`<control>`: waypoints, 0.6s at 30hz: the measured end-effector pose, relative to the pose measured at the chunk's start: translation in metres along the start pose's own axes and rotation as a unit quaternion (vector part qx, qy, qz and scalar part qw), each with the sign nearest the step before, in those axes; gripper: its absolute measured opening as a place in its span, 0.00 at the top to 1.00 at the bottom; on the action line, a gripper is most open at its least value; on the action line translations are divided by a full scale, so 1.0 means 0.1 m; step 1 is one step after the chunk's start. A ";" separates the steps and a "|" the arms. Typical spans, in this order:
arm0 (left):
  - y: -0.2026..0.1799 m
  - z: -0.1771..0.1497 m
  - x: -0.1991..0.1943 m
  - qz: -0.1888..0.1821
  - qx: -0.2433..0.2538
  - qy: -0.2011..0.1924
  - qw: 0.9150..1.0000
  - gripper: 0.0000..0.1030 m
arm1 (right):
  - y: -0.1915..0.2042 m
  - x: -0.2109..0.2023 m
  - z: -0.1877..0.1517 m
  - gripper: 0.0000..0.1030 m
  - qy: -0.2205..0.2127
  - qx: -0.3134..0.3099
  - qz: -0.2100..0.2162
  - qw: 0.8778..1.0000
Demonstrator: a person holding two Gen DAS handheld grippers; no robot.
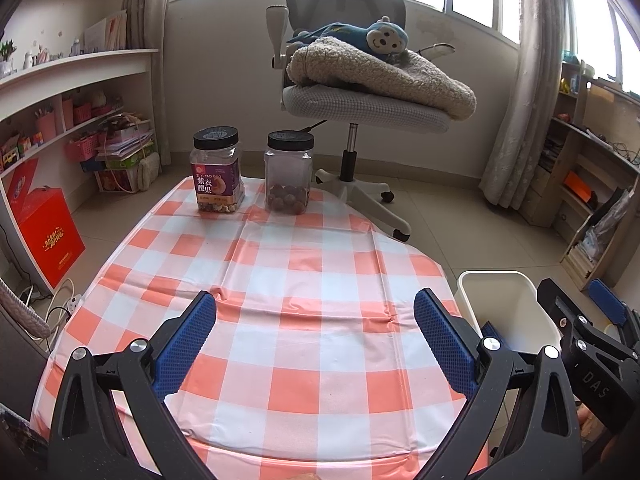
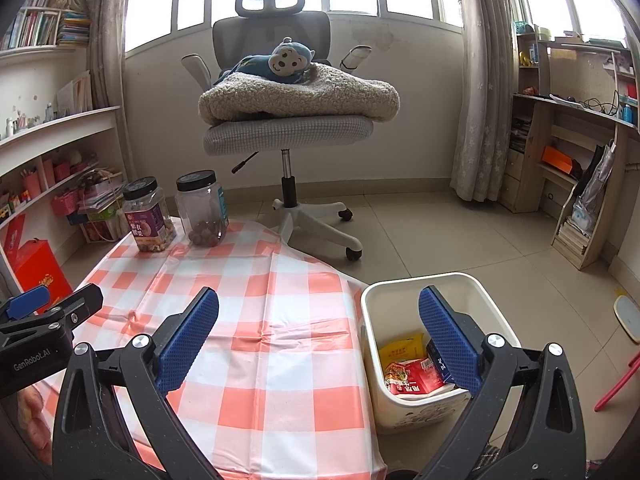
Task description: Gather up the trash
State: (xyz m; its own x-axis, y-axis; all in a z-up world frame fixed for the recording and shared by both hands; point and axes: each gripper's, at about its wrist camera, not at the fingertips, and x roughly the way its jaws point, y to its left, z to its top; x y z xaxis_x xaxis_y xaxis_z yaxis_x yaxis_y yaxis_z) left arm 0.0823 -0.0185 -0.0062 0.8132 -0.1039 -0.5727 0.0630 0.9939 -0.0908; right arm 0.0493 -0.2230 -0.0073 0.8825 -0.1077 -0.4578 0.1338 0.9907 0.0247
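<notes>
Left tool: my left tool [image 1: 315, 344] has its blue textured fingers [image 1: 188, 346] spread wide apart, holding nothing, poised over the near part of the worktop.
Right tool: my right tool [image 2: 319, 340] is likewise wide apart and empty; its right finger [image 2: 448, 340] overlaps the mouth of the bin in its own view.
Worktop: the orange-and-white checked cloth-covered worktop [image 1: 304, 280] shows no loose wrapper or scrap ahead of either tool.
Trash: the yellow packet and red printed cartons [image 2: 412, 372] already lie inside the cream plastic bin [image 2: 400, 288], which stands on the floor just beside the worktop's right edge, below and ahead of my right tool.
Jars: a black-lidded clear jar with a purple label [image 1: 217, 172] and a black-lidded clear jar of brown round nuts [image 1: 289, 172] stand upright, side by side, at the far edge, ahead and left of both tools.
Key relation: the bin lies to the right, so my right tool is nearer it; the jars are nearer my left.
Judgement: I see nothing left to gather, so collection looks about finished; I would leave the jars alone.
</notes>
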 end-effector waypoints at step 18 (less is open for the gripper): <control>-0.05 0.00 -0.02 -0.011 0.025 -0.011 1.000 0.08 | 0.02 0.03 -0.05 0.07 0.012 0.002 0.002 1.000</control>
State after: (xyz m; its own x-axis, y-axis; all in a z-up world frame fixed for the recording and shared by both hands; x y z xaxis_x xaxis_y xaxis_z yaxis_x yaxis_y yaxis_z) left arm 0.0804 -0.0228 -0.0050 0.8239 -0.1247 -0.5528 0.1088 0.9921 -0.0617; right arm 0.0504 -0.2210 -0.0132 0.8714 -0.1021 -0.4798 0.1329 0.9906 0.0307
